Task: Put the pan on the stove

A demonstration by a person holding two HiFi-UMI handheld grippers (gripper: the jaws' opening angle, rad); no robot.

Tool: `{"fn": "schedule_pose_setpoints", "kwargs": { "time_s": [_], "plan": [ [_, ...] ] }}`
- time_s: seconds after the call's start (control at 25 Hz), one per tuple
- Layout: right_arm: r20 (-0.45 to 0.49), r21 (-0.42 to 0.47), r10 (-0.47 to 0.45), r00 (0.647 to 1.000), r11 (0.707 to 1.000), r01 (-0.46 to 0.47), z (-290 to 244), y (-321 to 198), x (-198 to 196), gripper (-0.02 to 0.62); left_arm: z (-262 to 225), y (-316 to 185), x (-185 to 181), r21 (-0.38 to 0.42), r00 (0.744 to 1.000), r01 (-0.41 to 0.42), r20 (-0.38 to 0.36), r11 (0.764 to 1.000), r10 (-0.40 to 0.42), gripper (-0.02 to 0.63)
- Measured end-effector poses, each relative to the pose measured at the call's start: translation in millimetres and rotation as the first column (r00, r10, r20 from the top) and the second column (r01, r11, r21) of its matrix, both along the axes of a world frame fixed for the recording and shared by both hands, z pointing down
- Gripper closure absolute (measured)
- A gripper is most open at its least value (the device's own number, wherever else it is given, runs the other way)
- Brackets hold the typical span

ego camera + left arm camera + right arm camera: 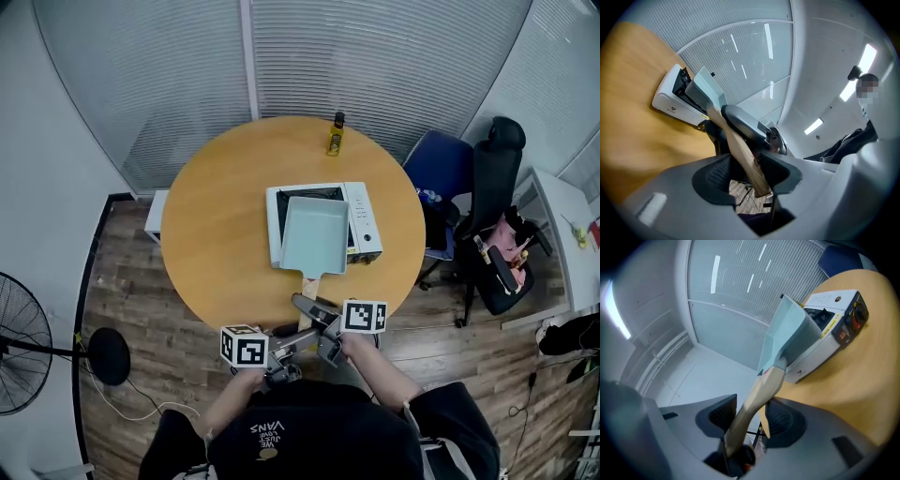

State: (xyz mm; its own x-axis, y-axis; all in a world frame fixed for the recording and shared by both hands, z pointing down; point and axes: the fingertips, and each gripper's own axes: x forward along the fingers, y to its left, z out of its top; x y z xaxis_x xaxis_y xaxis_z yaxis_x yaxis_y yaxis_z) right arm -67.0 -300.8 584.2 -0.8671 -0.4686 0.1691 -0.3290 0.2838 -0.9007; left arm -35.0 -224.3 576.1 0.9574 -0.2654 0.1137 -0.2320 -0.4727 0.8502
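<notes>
A pale blue-green rectangular pan [315, 234] lies over the white tabletop stove [361, 217] in the middle of the round wooden table [216, 225]. Its wooden handle [310, 286] points toward me. At the table's near edge both grippers hold that handle. In the left gripper view my left gripper [750, 173] is shut on the handle's end [752, 164], with the pan [705, 89] and stove [670, 101] beyond. In the right gripper view my right gripper [750, 416] is shut on the handle [757, 397] below the pan [787, 333]. Whether the pan rests on the stove [829, 329] I cannot tell.
A small yellow bottle with a dark cap [335, 134] stands at the table's far edge. A blue chair [441, 164] and a black chair [492, 187] with bags crowd the right side. A standing fan [19, 352] is on the floor at left.
</notes>
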Motion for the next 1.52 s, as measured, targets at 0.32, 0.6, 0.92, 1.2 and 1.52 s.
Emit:
{"fn": "schedule_pose_setpoints", "kwargs": {
  "time_s": [0.32,0.6,0.92,1.2,1.52],
  "plan": [
    [-0.002,-0.021,-0.070,0.998,0.997,0.070,12,-37,17,0.416,11,-39,22,-0.018,0.998,0.069,0.003,0.997,-0.069,0.428],
    [0.001,-0.034,-0.148,0.989,0.988,0.148,19,-69,33,0.416,16,-74,44,-0.027,0.989,0.149,0.007,0.988,-0.149,0.428],
    [0.010,-0.035,-0.210,0.978,0.977,0.211,25,-92,44,0.416,22,-100,59,-0.027,0.977,0.210,0.023,0.977,-0.210,0.428],
    [0.018,-0.037,-0.250,0.968,0.967,0.251,32,-99,47,0.416,30,-110,65,-0.032,0.969,0.247,0.035,0.968,-0.246,0.428],
    [0.053,-0.038,-0.256,0.965,0.965,0.258,33,-108,46,0.416,33,-119,64,-0.044,0.959,0.281,0.040,0.959,-0.279,0.427]
  ]
}}
